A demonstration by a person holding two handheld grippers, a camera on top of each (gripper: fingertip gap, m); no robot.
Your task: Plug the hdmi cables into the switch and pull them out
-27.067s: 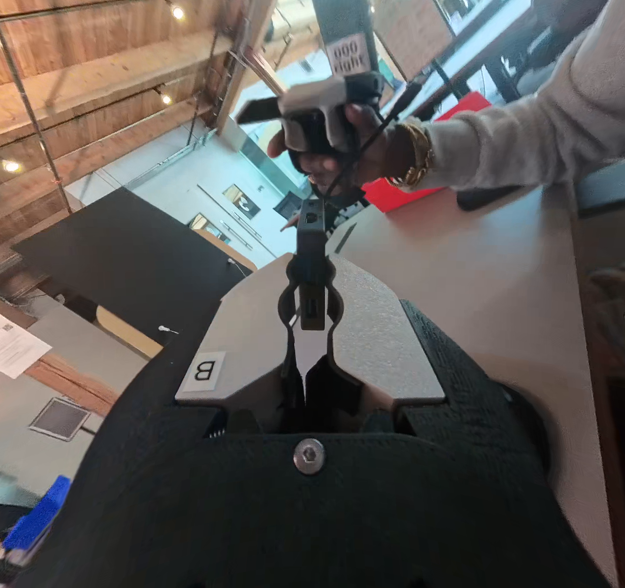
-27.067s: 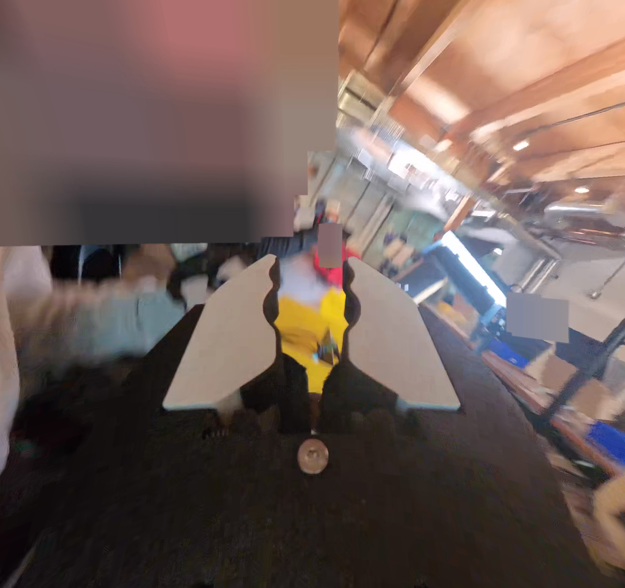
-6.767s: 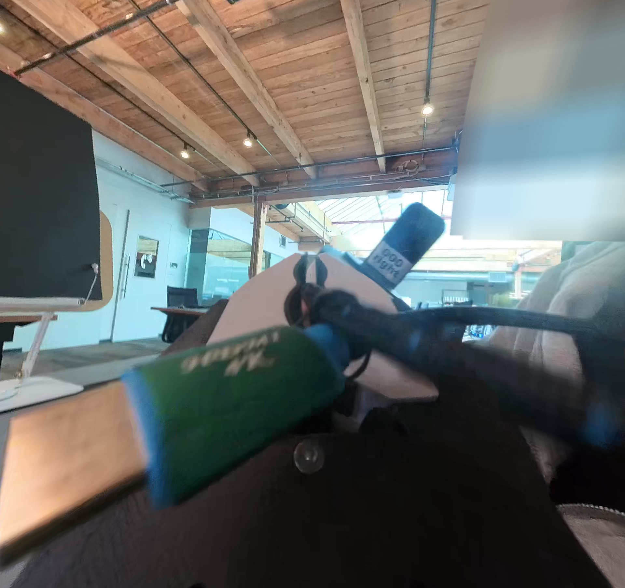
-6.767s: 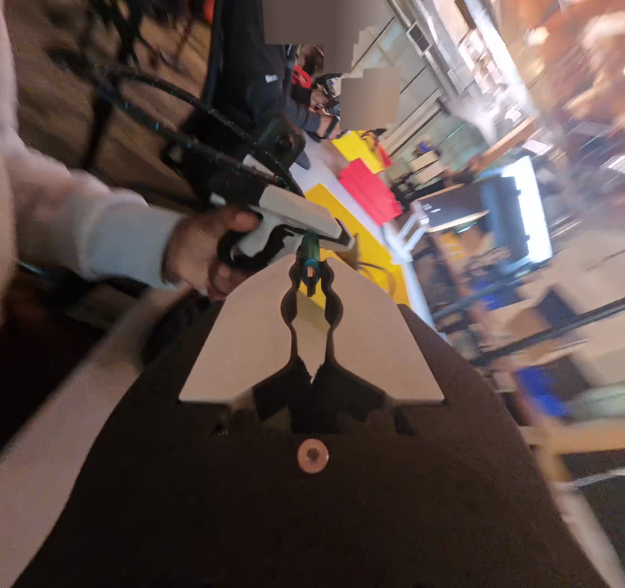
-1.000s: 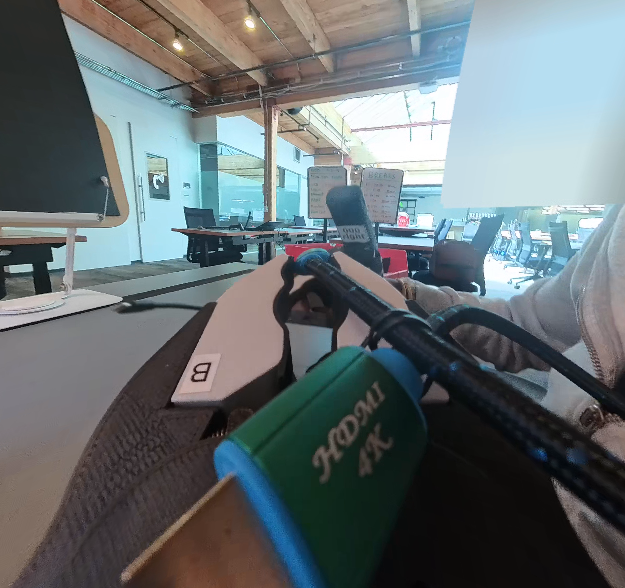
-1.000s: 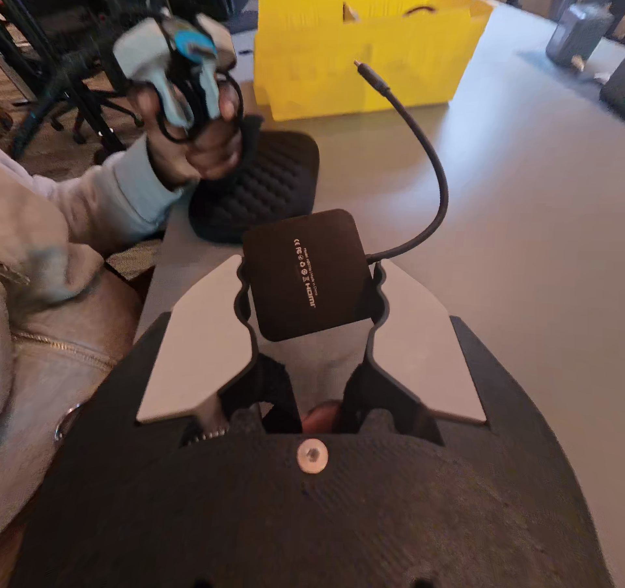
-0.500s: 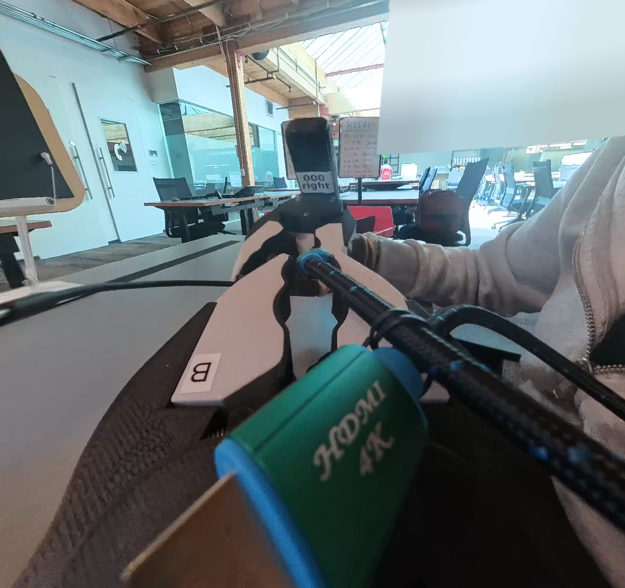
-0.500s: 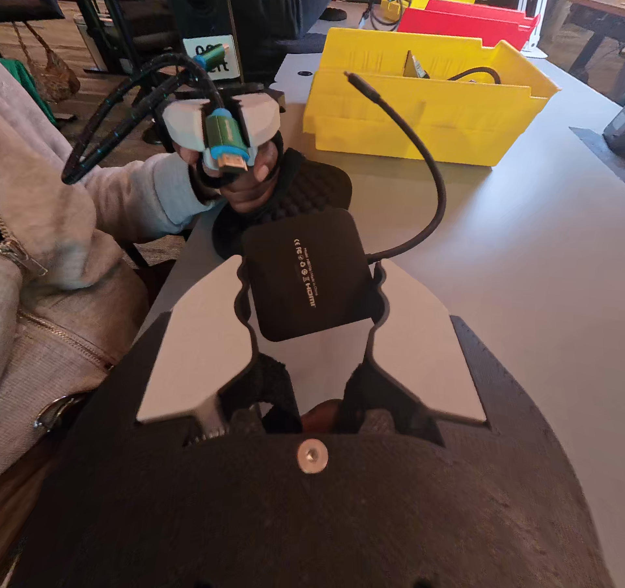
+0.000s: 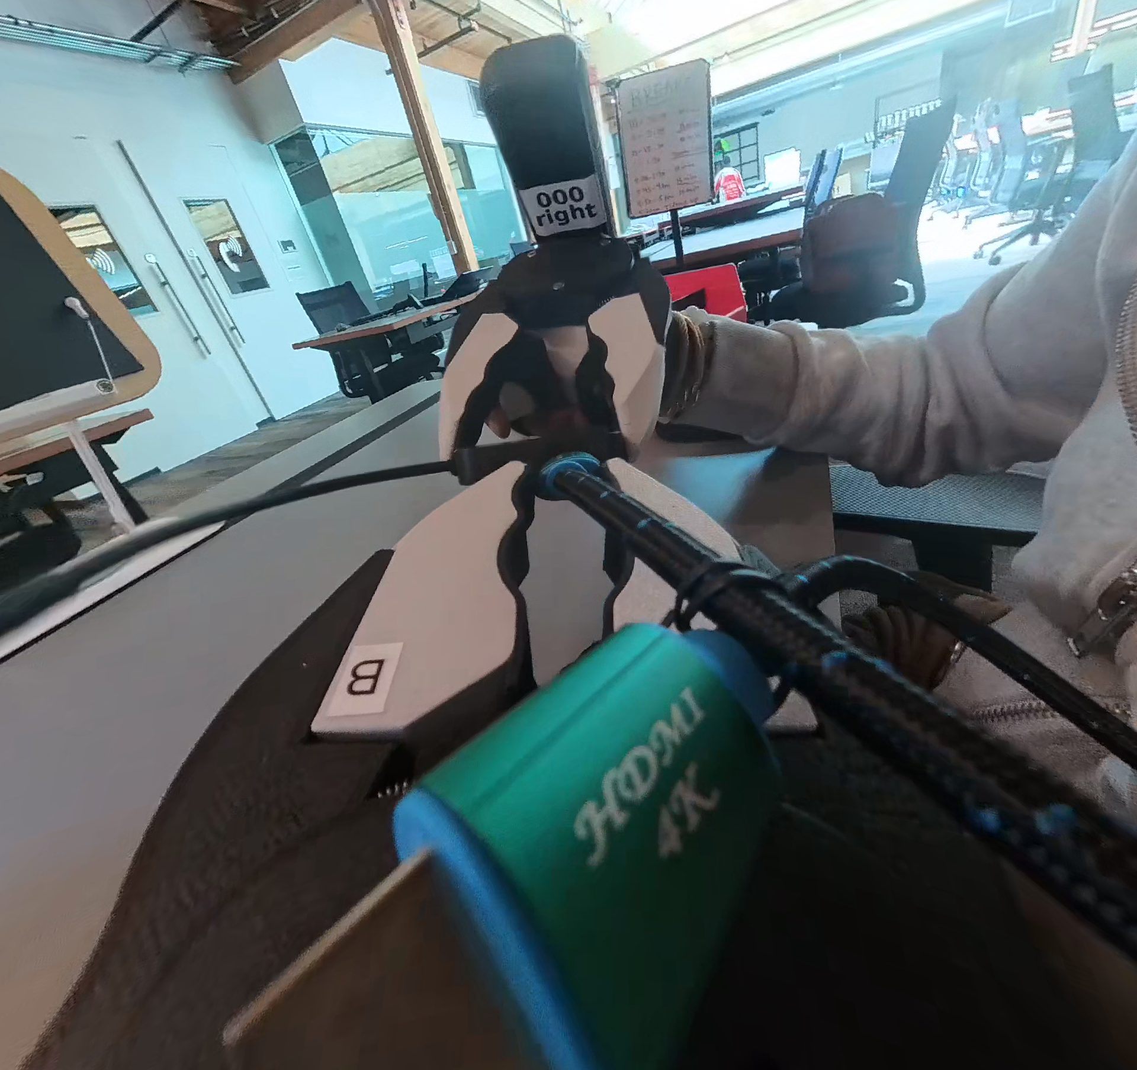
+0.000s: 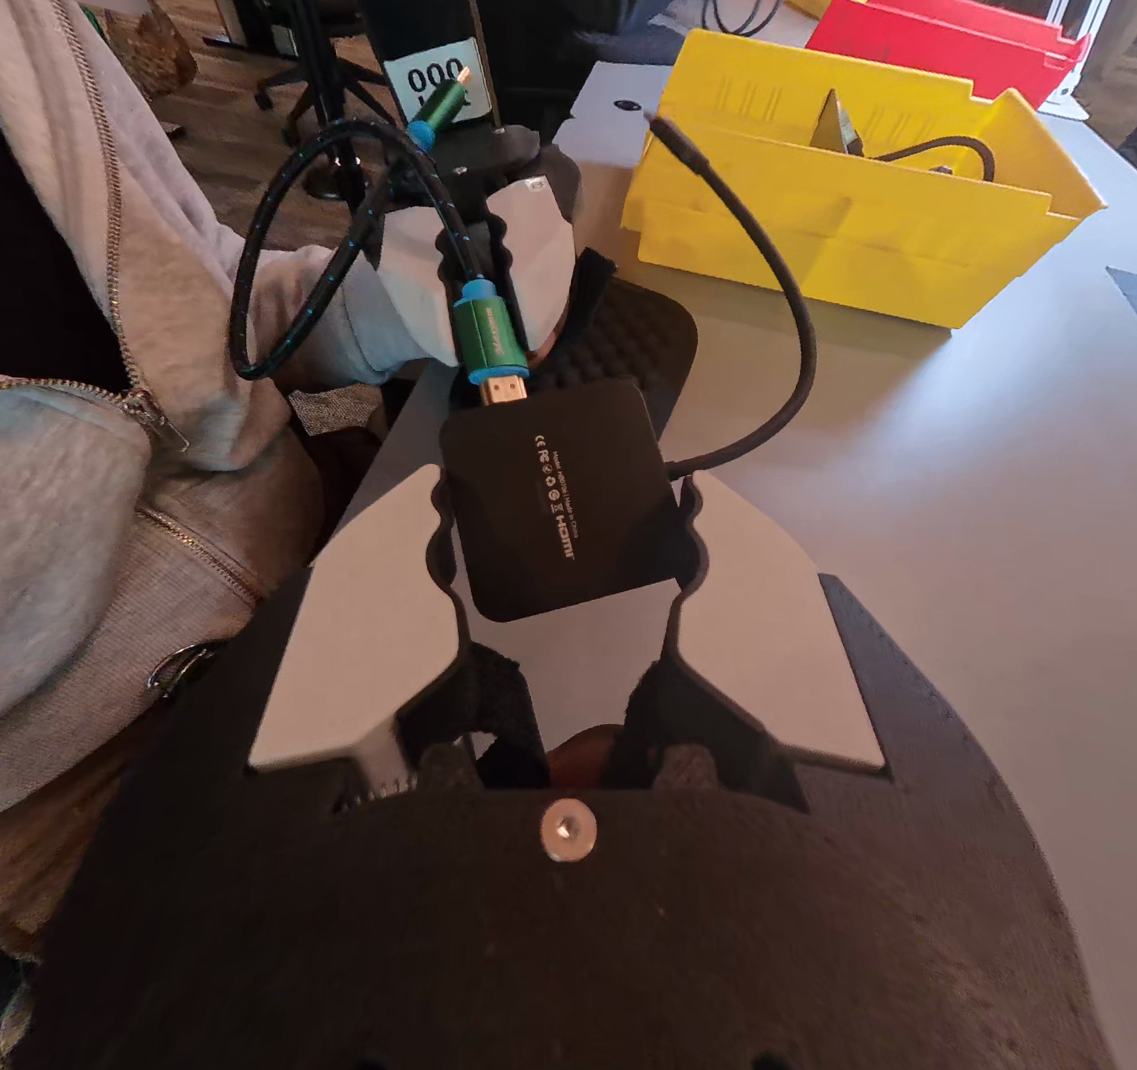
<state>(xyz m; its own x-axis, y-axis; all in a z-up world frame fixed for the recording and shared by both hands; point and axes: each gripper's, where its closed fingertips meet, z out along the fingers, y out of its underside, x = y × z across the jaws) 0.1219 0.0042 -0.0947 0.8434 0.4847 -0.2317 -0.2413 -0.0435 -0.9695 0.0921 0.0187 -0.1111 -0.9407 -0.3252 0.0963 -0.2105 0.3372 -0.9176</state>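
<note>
Grey surface (image 10: 923,487) carries a yellow plastic bin (image 10: 861,204) beyond the flat black HDMI switch (image 10: 560,505), which the right gripper (image 10: 563,523) clamps between its fingers. Left gripper (image 10: 477,247) grips a braided cable's green plug (image 10: 490,339), its gold tip at the switch's far edge.

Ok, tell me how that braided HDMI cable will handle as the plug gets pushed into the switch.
The braided HDMI cable probably flexes: it loops loosely behind the left gripper. The green plug looks rigid and should push straight. The switch seems light; the right gripper clamps it, which likely stops sliding.
</note>
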